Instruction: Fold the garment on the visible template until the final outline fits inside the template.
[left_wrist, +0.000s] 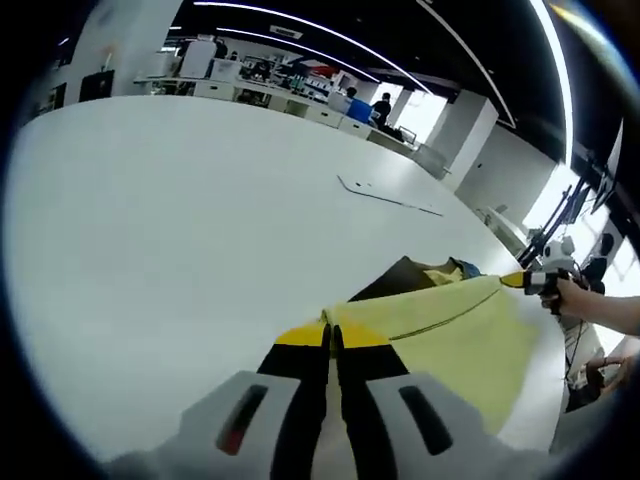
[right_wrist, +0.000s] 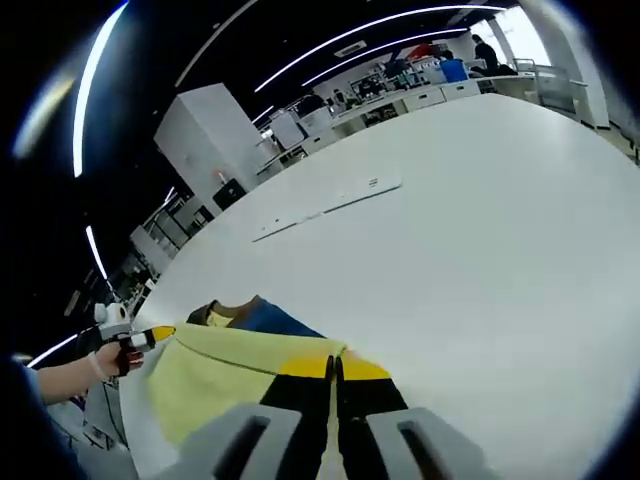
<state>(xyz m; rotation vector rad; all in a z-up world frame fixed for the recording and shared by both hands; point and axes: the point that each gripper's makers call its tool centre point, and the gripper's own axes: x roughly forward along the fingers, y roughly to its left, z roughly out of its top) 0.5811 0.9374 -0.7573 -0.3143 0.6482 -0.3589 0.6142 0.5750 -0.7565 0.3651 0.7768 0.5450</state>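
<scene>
Garment (left_wrist: 470, 335) in pale yellow lies stretched over the white bench (left_wrist: 180, 230), held taut between the two grippers. In the left gripper view, the left gripper (left_wrist: 332, 338) has its yellow-tipped jaws pressed together on one corner of the fabric, which spreads away from the jaws toward the right. At the far corner the right gripper (left_wrist: 528, 281) pinches the cloth, with a person's hand (left_wrist: 572, 297) around its handle. A dark brown and blue part of the garment (left_wrist: 405, 275) shows behind the yellow edge, against the bench.

In the right gripper view, the right gripper (right_wrist: 333, 365) is likewise closed on the yellow cloth (right_wrist: 215, 375), which runs from its jaws off to the left. There the left gripper (right_wrist: 150, 335) holds the opposite corner, gripped by a hand (right_wrist: 108, 358). Brown and blue fabric (right_wrist: 250, 315) lies just beyond the taut yellow edge. A long thin white strip (right_wrist: 325, 210) rests farther out on the bench, well apart from the garment.
</scene>
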